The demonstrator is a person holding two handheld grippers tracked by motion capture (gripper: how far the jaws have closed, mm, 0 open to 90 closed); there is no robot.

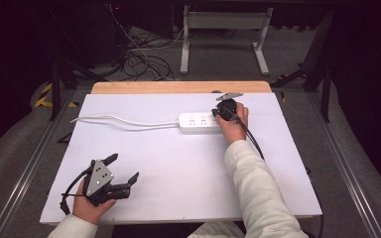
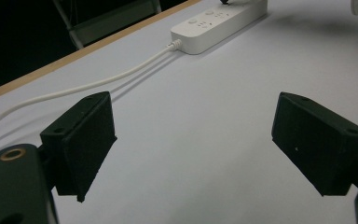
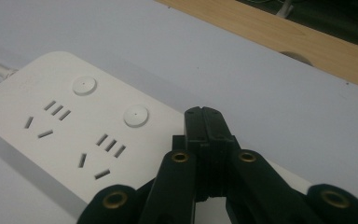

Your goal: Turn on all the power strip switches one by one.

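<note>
A white power strip (image 1: 198, 122) (image 2: 219, 23) (image 3: 65, 126) lies flat at the far middle of the white table (image 1: 178, 168), and its white cord (image 1: 124, 120) (image 2: 74, 88) runs off to the left. My right gripper (image 1: 218, 114) (image 3: 206, 116) is shut, its jaws pressed together with nothing seen between them, and its tip hovers over the strip's right end beside a round button (image 3: 135, 115). Whether it touches the strip I cannot tell. My left gripper (image 1: 124, 167) (image 2: 193, 140) rests open near the front left corner, with bare table between its jaws.
A wooden strip (image 1: 178, 87) borders the table's far edge. Beyond it stand a white metal frame (image 1: 223, 29) and tangled cables (image 1: 144, 59) on the floor. The right gripper's black cable (image 1: 253, 141) trails back along the sleeve.
</note>
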